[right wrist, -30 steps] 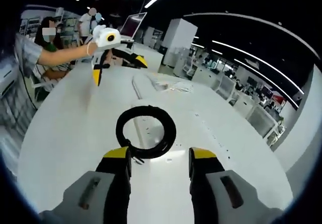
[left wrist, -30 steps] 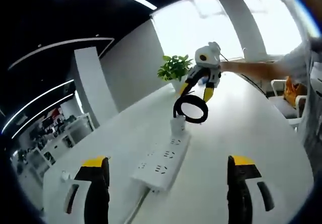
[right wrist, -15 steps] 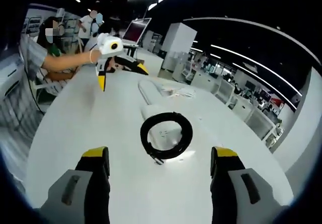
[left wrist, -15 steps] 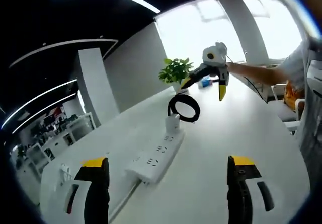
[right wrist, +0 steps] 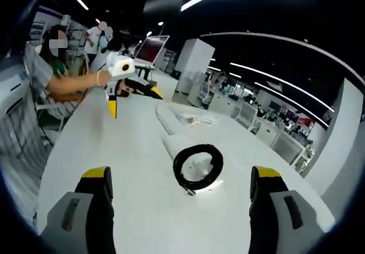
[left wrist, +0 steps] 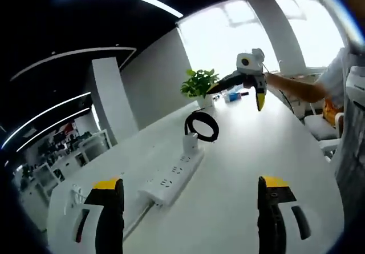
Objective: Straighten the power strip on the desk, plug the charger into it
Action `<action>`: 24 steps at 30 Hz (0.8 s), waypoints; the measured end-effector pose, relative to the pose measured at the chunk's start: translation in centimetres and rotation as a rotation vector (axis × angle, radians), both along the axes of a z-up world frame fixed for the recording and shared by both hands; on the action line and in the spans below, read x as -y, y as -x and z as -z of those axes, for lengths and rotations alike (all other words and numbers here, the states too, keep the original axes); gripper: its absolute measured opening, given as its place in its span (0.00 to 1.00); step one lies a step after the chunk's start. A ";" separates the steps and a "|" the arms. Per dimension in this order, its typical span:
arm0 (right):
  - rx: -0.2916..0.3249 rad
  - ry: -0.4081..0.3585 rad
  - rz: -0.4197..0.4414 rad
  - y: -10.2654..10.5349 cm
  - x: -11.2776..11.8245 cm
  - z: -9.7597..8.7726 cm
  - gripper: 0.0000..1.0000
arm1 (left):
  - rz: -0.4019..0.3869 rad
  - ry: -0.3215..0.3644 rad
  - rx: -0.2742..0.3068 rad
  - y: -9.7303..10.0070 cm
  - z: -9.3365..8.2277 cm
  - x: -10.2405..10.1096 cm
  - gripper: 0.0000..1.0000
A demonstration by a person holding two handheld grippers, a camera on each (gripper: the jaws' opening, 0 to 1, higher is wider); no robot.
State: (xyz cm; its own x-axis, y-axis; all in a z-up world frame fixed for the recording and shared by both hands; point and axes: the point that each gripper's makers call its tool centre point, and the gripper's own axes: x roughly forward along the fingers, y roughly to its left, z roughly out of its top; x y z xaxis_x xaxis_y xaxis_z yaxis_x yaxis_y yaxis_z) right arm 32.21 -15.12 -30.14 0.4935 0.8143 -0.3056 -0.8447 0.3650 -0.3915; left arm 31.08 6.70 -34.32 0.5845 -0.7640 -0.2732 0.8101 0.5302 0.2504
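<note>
On the desk (left wrist: 239,168), charger (left wrist: 190,142) (black cable coiled) sits in power strip (left wrist: 171,177).

One worktop (left wrist: 268,151) carried the things. One power strip (left wrist: 171,180) lay on it, with one charger (left wrist: 190,141) plugged in at its far end and one coil of black cable (left wrist: 203,126) standing above that. One potted plant (left wrist: 198,84) stood at the far edge. Two tongs were in play: the left tongs (left wrist: 189,217), each with two yellow-tipped jaws set wide apart, and the right tongs (right wrist: 180,217) likewise. In the right gripper view, one monitor (right wrist: 151,49) stood beyond the worktop, and at least two people were behind it.
</note>
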 end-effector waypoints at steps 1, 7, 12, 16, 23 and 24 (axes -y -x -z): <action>0.000 -0.004 0.000 0.1 0.0 0.0 1.00 | -0.009 0.007 0.005 0.0 -0.2 -0.1 0.99; 0.012 -0.065 0.042 0.6 0.4 -0.4 1.00 | -0.070 0.058 0.003 0.2 -1.0 -0.8 0.99; 0.008 -0.145 0.086 1.0 0.6 -1.0 1.00 | -0.111 0.120 0.027 0.2 -2.1 -1.3 0.99; 0.030 -0.160 0.131 1.3 1.0 -0.9 1.00 | -0.129 0.149 0.035 0.5 -2.3 -1.5 0.99; 0.043 -0.297 0.187 2.3 1.7 -1.9 1.00 | -0.201 0.161 0.105 1.0 -3.1 -2.1 0.99; 0.040 -0.321 0.199 2.4 1.9 -2.1 1.00 | -0.212 0.146 0.122 1.2 -3.1 -2.1 0.98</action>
